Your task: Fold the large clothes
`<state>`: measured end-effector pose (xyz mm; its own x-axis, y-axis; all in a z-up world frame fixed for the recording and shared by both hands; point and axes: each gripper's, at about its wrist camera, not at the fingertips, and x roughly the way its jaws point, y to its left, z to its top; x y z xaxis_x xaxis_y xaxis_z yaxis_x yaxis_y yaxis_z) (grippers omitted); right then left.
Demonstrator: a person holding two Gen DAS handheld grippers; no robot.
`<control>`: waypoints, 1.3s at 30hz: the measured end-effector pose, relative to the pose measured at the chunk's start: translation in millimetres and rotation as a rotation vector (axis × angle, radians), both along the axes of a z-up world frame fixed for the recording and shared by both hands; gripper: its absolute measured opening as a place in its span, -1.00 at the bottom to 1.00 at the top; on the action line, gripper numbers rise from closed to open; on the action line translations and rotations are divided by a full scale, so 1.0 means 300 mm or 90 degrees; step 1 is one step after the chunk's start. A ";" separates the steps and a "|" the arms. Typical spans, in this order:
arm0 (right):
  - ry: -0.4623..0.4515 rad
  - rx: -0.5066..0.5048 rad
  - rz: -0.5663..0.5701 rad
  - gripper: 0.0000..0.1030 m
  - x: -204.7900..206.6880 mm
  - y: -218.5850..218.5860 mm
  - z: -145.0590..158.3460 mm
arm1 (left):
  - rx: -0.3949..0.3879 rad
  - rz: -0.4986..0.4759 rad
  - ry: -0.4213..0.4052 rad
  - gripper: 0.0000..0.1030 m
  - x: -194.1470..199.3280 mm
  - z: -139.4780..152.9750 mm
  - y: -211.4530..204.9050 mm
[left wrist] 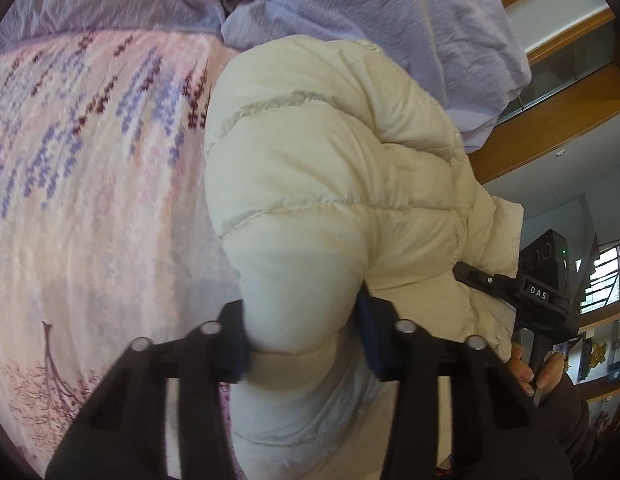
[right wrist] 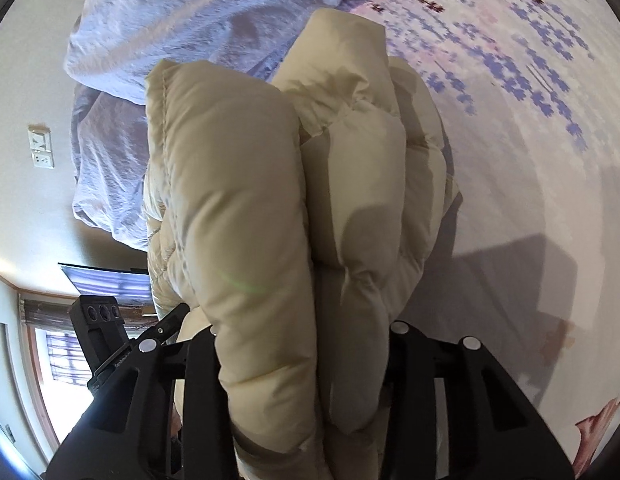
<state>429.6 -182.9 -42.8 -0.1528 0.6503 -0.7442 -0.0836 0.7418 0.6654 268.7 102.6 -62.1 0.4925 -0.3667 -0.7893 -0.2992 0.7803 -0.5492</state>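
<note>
Puffer jacket point(left wrist: 330, 184), cream and quilted, bunched thick between both left gripper point(left wrist: 306, 344) and right gripper point(right wrist: 306, 360) fingers

The fingertips of the right hand-held gripper point(right wrist: 306, 364) are buried by the cream puffer jacket point(right wrist: 270, 208) bunched between them. The jacket's lower end is cut off below the left hand-held gripper point(left wrist: 306, 344).
</note>
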 end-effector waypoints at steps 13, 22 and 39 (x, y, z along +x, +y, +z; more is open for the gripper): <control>-0.041 0.060 0.073 -0.32 0.068 0.302 0.061 | 0.056 0.070 -0.048 -0.35 -0.050 0.162 0.225; -0.048 0.060 0.145 -0.32 0.113 0.522 0.039 | 0.083 0.130 -0.046 -0.35 -0.079 0.166 0.408; -0.037 0.009 0.152 -0.06 0.130 0.619 -0.018 | 0.198 0.115 0.026 -0.01 0.058 0.085 0.382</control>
<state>468.6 2.8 -48.3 -0.2611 0.6113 -0.7471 -0.2934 0.6870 0.6648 286.3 217.1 -36.6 0.4938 -0.0162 -0.8694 -0.4641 0.8406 -0.2793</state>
